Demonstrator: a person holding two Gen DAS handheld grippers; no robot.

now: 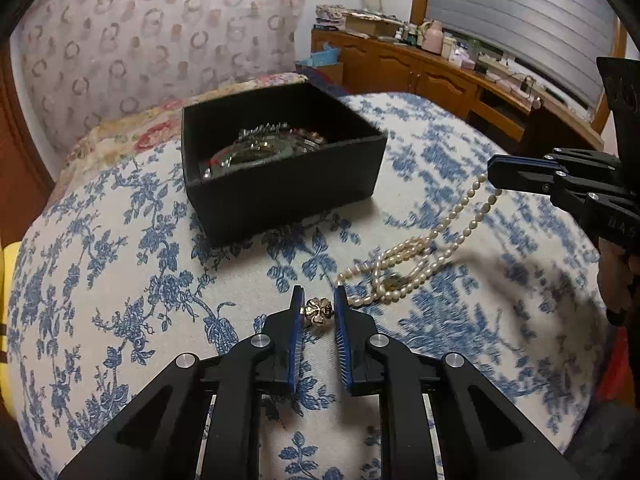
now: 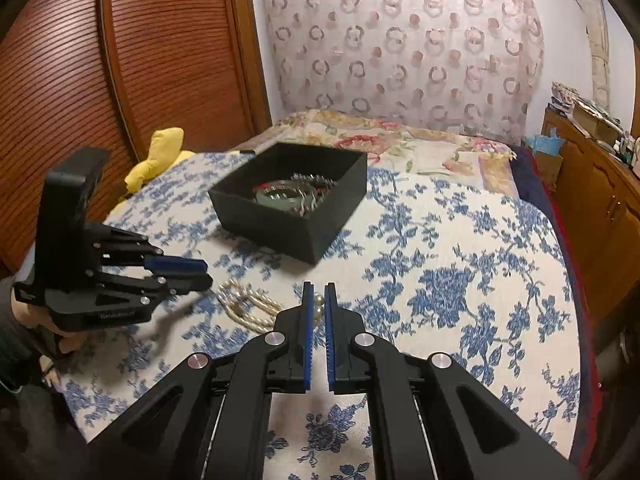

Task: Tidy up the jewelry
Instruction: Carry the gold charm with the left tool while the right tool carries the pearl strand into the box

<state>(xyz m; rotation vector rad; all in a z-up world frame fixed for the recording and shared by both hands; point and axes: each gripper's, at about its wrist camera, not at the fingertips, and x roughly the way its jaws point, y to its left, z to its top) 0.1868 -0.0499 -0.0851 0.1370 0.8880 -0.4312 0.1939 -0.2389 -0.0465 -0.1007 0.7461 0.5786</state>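
Note:
A pearl necklace lies partly on the blue-flowered bedspread, one end rising to my right gripper. My right gripper is shut on the necklace's pearls and lifts that end. My left gripper is shut on the necklace's gold flower clasp, low over the bedspread. In the right wrist view the left gripper is beside the coiled pearls. A black open box with bangles and other jewelry stands beyond; it also shows in the right wrist view.
The bedspread covers a bed with a floral quilt at the far end. A yellow cloth lies at the bed's left edge by a wooden door. A wooden cabinet with clutter stands to the right.

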